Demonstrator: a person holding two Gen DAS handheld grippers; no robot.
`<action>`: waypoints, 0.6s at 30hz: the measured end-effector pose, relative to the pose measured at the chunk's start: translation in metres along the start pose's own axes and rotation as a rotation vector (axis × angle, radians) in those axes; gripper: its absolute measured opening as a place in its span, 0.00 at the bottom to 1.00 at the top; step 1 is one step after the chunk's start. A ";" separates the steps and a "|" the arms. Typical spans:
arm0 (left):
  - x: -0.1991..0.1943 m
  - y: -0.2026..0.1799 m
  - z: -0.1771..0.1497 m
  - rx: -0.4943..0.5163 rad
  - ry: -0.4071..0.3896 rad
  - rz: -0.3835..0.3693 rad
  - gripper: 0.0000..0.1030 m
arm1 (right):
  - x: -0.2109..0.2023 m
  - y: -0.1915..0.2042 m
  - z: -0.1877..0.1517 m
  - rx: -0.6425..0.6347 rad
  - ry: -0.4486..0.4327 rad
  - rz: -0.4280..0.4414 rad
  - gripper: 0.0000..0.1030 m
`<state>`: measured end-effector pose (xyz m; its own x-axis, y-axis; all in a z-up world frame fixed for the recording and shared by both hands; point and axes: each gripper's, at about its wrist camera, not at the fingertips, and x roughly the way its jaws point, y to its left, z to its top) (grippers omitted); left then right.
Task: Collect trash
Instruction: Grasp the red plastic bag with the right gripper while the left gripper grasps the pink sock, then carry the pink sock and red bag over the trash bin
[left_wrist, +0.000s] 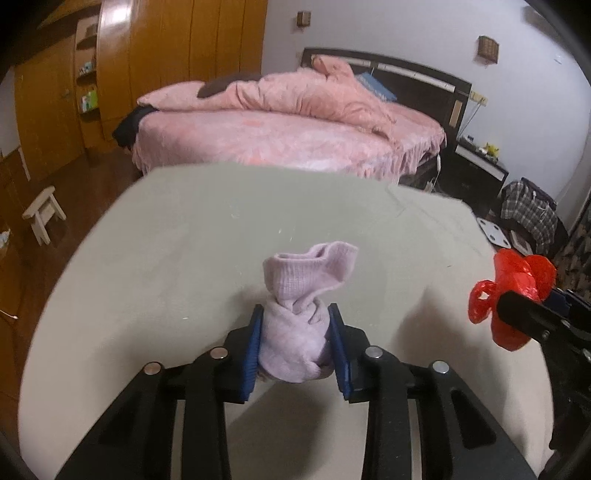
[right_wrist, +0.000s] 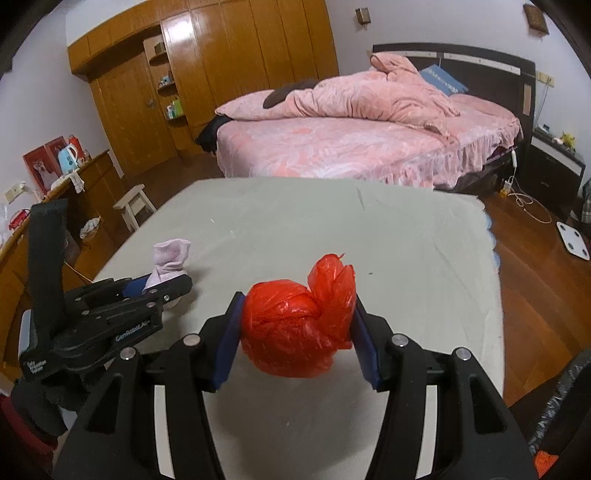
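Lilac sock (left_wrist: 295, 325) clamped in left gripper (left_wrist: 295, 347), red bag (right_wrist: 295, 325) in right gripper (right_wrist: 295, 332), both lifted off table (right_wrist: 406, 258) for disposal

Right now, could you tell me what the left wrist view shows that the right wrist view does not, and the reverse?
Only the left wrist view shows the plaid bag on the floor at right. Only the right wrist view shows the blue kettle on the sideboard and the charging cable on the floor. Both show the left hand-held gripper shut on the sock, the right hand-held gripper shut on the red bag, the grey table, the pink bed, the wardrobe, the stool and the scale.
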<state>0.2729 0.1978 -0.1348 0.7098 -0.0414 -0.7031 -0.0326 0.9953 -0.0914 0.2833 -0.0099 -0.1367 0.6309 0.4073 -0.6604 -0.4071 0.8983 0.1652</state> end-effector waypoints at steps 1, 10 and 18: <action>-0.004 -0.002 0.002 0.004 -0.009 0.002 0.32 | -0.006 0.000 0.001 0.004 -0.008 0.005 0.52; -0.065 -0.026 0.001 0.011 -0.078 -0.014 0.32 | -0.058 0.004 0.003 -0.006 -0.065 0.026 0.52; -0.108 -0.051 -0.011 0.011 -0.109 -0.016 0.32 | -0.106 0.008 -0.012 -0.025 -0.090 0.038 0.52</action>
<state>0.1906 0.1510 -0.0622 0.7828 -0.0476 -0.6205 -0.0139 0.9955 -0.0938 0.2054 -0.0482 -0.0741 0.6711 0.4555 -0.5849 -0.4476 0.8779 0.1701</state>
